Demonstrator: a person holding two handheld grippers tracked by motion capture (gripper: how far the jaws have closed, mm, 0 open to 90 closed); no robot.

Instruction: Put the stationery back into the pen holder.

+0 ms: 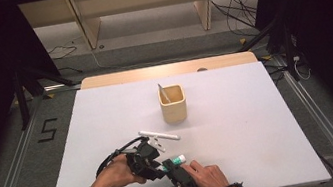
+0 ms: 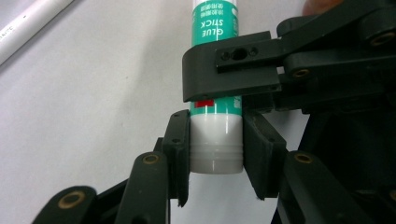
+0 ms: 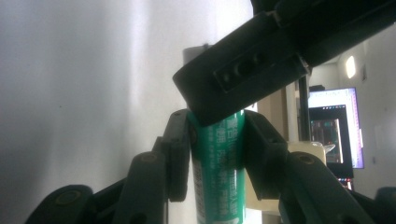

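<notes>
The left claw (image 2: 217,154) clamps the white cap end of the glue stick (image 2: 215,100), and the right claw (image 3: 217,140) grips its green body (both pairs of jaws press on the tube). In the high view the glue stick (image 1: 174,162) sits between the two claws, just above the white surface (image 1: 240,127). A white pen (image 1: 159,135) lies just beyond, and a beige cup (image 1: 172,103) stands farther back.

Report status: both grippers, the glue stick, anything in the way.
Left gripper shut on glue stick's white cap. Right gripper clamped on its green body. White pen lies just beyond, cup farther off; nothing blocking.
</notes>
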